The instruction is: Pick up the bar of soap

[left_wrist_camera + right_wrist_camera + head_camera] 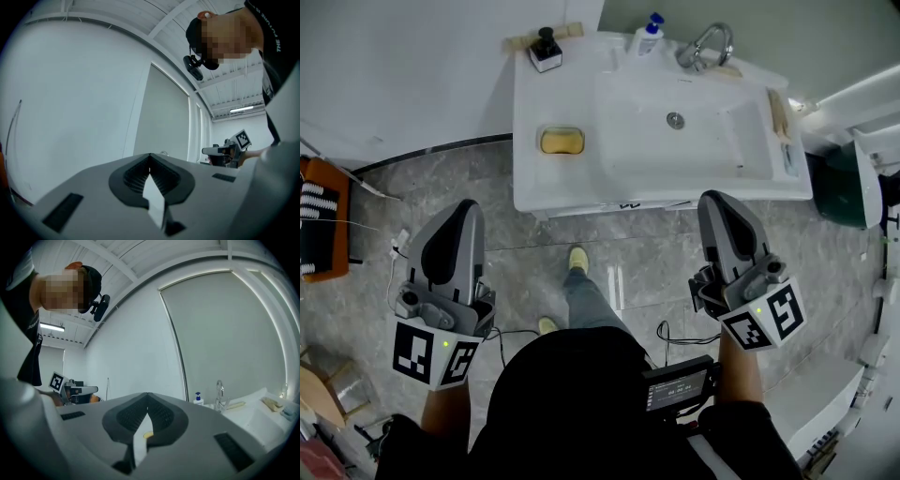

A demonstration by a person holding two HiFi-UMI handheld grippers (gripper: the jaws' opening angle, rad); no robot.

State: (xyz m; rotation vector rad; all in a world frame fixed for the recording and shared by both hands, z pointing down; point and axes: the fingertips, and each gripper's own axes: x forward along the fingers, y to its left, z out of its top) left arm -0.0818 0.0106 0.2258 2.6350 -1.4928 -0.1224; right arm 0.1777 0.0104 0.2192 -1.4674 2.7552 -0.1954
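Note:
A yellow bar of soap (562,141) lies in a shallow dish on the left ledge of the white washbasin (525,187). Both grippers hang below the basin's front edge, well short of the soap. My left gripper (467,208) is over the floor at the lower left, its jaws closed together with nothing between them (150,157). My right gripper (719,199) is level with it near the basin's front right, also shut and empty (147,397). A small yellow spot (148,434) shows through the gap under the right jaws.
A black bottle (546,49), a blue-capped pump bottle (647,36) and a chrome tap (705,45) stand along the basin's back edge. An orange cart (323,220) is at the left and a dark green bin (844,183) at the right. The person's shoe (577,260) is on the grey floor.

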